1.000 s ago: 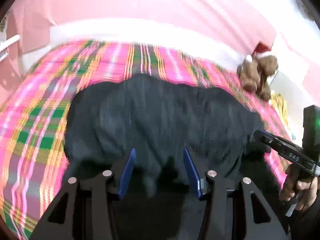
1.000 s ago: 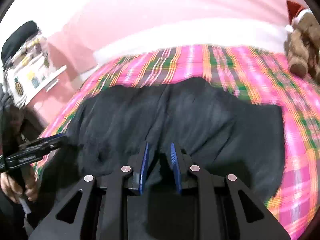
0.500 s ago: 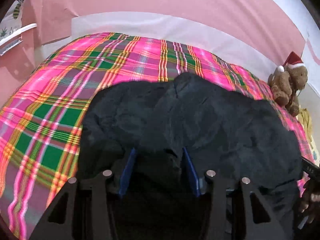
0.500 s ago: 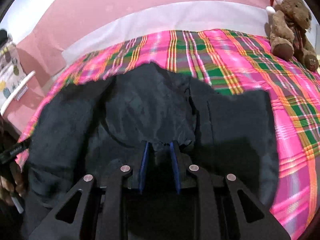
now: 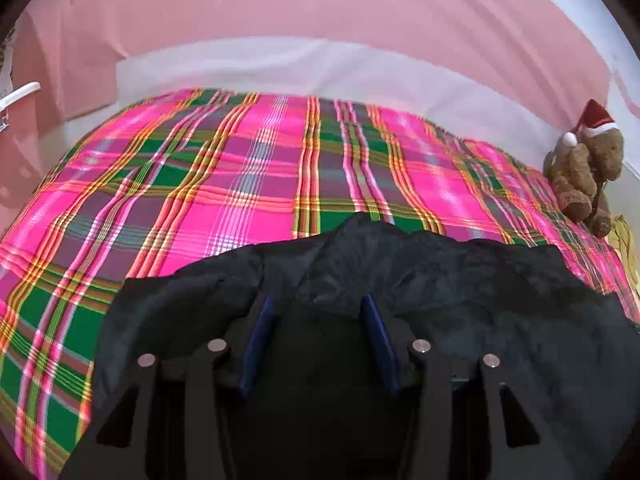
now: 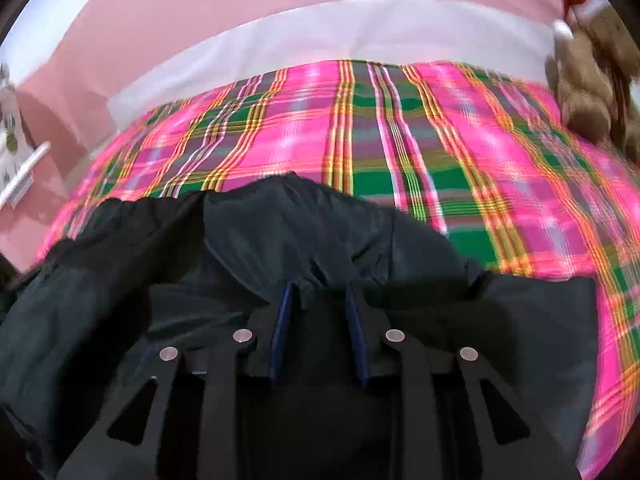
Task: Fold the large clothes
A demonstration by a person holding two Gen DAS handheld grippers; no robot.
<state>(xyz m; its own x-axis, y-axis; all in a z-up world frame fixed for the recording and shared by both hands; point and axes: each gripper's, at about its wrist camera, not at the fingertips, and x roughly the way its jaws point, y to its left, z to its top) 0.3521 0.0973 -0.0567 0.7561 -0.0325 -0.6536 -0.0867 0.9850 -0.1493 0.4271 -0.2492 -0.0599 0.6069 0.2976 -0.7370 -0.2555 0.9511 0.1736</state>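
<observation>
A large black garment (image 5: pixel 480 280) lies bunched on the near part of a pink and green plaid bed (image 5: pixel 240 180). My left gripper (image 5: pixel 317 300) is shut on a thick fold of its far edge, and the cloth drapes over both fingertips. In the right wrist view the same black garment (image 6: pixel 280 220) covers the near half of the plaid bed (image 6: pixel 320 120). My right gripper (image 6: pixel 319 288) has its jaws opening. Only a small tab of cloth hangs between the pads, without filling the gap. Neither gripper shows in the other's view.
A brown teddy bear (image 5: pixel 584 172) in a red hat sits at the bed's far right corner, and the teddy bear (image 6: pixel 588 80) also shows in the right wrist view. A pink wall with a white band runs behind the bed. A white rail (image 5: pixel 18 96) juts in at the left.
Both grippers have drawn the garment's edge back toward the near side and lower, baring more plaid sheet beyond it. The right jaws have widened. The other hand has left both views.
</observation>
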